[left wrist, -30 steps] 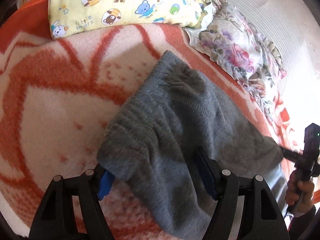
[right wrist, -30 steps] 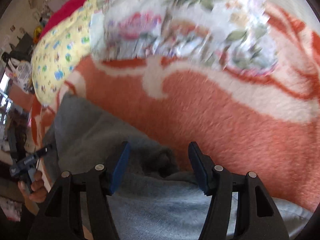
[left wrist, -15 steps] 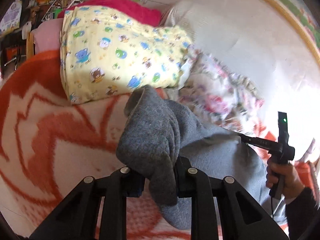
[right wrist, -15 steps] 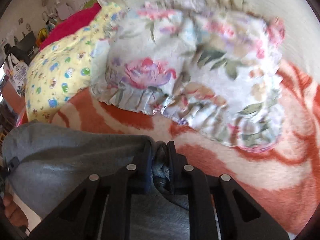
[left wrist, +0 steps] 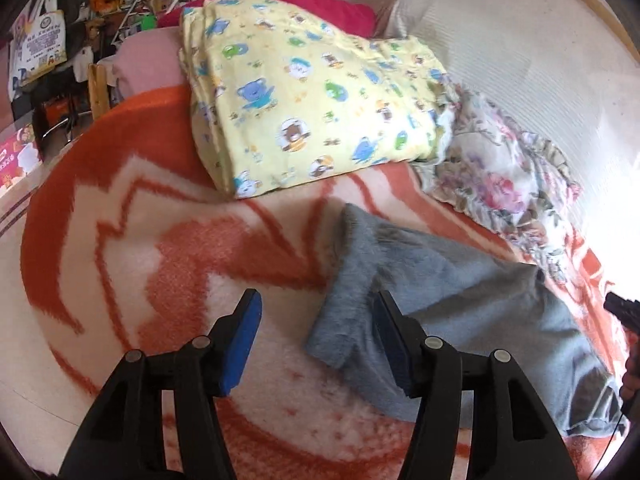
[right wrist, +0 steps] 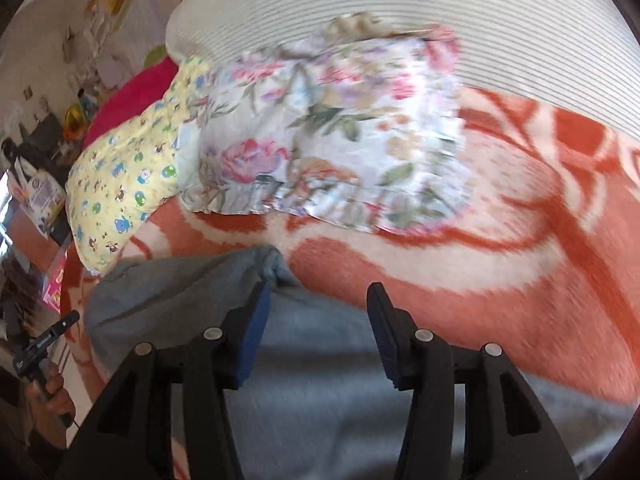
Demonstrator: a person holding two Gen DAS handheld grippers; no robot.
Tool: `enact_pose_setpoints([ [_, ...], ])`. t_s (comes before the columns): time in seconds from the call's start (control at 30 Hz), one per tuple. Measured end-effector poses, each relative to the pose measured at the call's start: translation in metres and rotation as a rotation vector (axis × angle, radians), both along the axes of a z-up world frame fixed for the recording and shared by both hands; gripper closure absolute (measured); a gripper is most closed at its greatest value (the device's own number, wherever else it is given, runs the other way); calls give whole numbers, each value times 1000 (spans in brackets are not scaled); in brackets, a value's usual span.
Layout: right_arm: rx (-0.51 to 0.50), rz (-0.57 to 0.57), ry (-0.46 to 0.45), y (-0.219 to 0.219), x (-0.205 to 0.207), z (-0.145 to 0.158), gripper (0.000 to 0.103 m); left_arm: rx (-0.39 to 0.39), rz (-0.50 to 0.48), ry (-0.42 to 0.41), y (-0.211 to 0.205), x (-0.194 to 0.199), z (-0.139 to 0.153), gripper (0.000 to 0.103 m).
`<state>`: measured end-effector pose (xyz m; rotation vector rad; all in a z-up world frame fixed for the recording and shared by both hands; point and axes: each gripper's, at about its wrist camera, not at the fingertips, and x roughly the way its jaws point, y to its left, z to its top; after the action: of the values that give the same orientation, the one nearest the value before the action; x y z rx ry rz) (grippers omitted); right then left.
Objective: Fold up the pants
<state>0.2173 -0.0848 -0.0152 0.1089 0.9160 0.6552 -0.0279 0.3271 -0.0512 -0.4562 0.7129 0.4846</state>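
Grey pants [left wrist: 452,300] flat on the bed; no writing legible.
Left hand-held gripper [left wrist: 316,340] and right hand-held gripper [right wrist: 318,316] both gape wide, holding nothing.

The pants [left wrist: 460,300] lie on the blanket [left wrist: 180,280], with the folded quilt [left wrist: 312,108] behind them and the pillow [left wrist: 504,176] right of the quilt.

Left tool [left wrist: 316,338] held low with blue-padded fingers [left wrist: 240,344] spread wide, gripping nothing. Right tool [right wrist: 318,330] likewise parted and unloaded, angled forward and down. Both handles clasped in hands.
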Motion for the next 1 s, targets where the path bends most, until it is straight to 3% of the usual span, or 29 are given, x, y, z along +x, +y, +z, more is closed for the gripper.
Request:
enact_pose_setpoints([
  [0.13,-9,-80,29,-66,-28,1,51,28,-124,-26,-43,18,17,44],
  [0.33,-29,-252,90,-151,-69,-10,51,35,-438,-49,-147,66,32,44],
  [0.5,-3,-455,129,-224,-104,-15,50,19,-690,-38,-231,100,31,44],
  [0.7,111,-702,198,-305,-144,-28,50,23,-1002,36,-333,125,12,40],
  [0.9,193,-833,284,-348,-159,-55,50,129,-1172,119,-402,138,-8,40],
  [1.0,241,-861,261,-355,-158,-57,50,193,-1192,158,-422,149,-19,40],
])
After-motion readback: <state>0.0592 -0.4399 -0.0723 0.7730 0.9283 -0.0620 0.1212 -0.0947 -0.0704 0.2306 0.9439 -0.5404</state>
